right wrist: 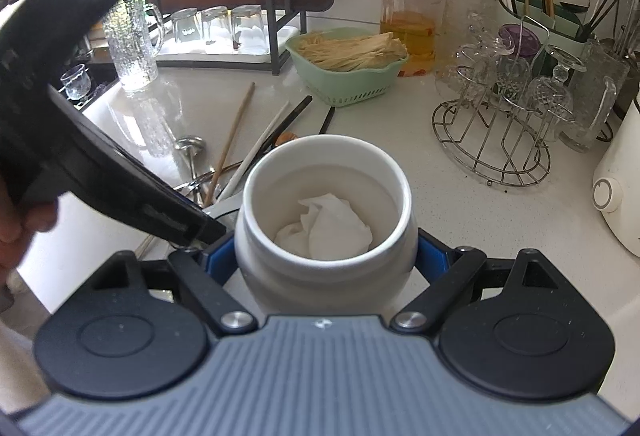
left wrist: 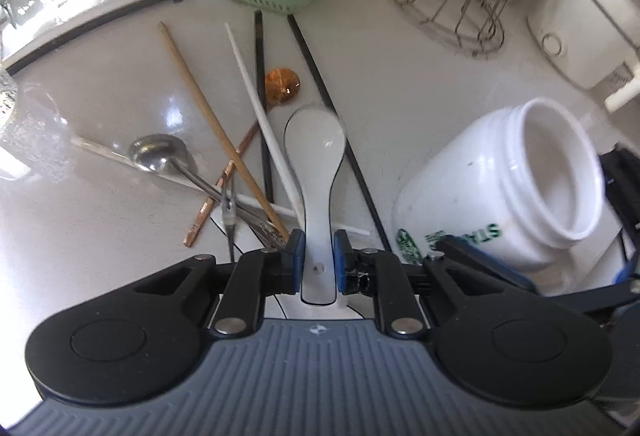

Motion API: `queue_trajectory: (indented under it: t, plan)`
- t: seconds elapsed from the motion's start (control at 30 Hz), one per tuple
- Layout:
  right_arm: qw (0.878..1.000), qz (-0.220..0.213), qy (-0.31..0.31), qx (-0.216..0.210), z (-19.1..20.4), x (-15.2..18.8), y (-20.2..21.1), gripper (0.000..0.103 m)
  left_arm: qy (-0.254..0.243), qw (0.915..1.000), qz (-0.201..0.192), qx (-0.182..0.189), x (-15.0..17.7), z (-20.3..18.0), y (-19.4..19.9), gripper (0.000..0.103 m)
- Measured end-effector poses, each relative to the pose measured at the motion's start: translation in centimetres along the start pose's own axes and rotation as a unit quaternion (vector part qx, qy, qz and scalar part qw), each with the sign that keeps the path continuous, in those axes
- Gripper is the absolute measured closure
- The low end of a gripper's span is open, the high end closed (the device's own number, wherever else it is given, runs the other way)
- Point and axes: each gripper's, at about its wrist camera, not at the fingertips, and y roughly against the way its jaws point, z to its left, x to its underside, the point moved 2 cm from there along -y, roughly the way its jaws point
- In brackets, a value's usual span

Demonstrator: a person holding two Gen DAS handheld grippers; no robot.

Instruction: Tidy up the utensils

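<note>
Glossy pale grey kitchen counter [left wrist: 420, 87] carries everything, and the landmark is the white wide-mouthed plastic jar with green lettering [right wrist: 324, 236], open-topped with a crumpled white paper lying inside it. The right gripper [right wrist: 326, 260] has its blue-padded jaws pressed on either side of that jar's body, so the jar is clamped and tipped a little in the left wrist view.

Just left of the jar the left gripper [left wrist: 316, 256] points steeply down; its blue pads sit close on either side of the handle of a white ceramic soup spoon [left wrist: 318, 163]. Whether they already press on it cannot be told. The spoon's bowl points away from the jar's base, toward the back of the counter.

Farther left of the jar lies a loose pile of utensils: a light wooden chopstick [left wrist: 216, 123], a white plastic chopstick [left wrist: 260, 107], two black chopsticks [left wrist: 332, 107], a steel ladle-shaped spoon [left wrist: 160, 153] and a copper-coloured spoon [left wrist: 282, 83].

Behind the jar stands a mint-green plastic basket of dried yellow strips [right wrist: 348, 75]. To the jar's right is a wire rack holding upturned glasses [right wrist: 508, 115].
</note>
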Motion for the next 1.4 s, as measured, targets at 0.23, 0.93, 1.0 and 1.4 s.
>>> queue_trajectory:
  t: [0.23,0.93,1.0,1.4]
  plan:
    - [1.000,-0.008,-0.003,0.004,-0.1,-0.3,-0.5,0.012,0.020,0.9995,-0.014,0.018,-1.1,1.0,3.0,0.085]
    - [1.000,-0.017,0.002,0.003,0.3,-1.2,-1.8,0.012,0.042,0.9969,-0.006,0.066,-4.9,1.9,9.7,0.085]
    - [1.000,-0.017,0.003,0.003,0.5,-1.3,-1.9,0.012,0.032,0.9973,-0.001,0.067,-5.4,1.9,10.8,0.085]
    - [1.000,-0.016,0.003,0.004,0.6,-1.4,-2.0,0.012,-0.003,0.9913,0.065,0.114,-8.5,0.4,16.0,0.085]
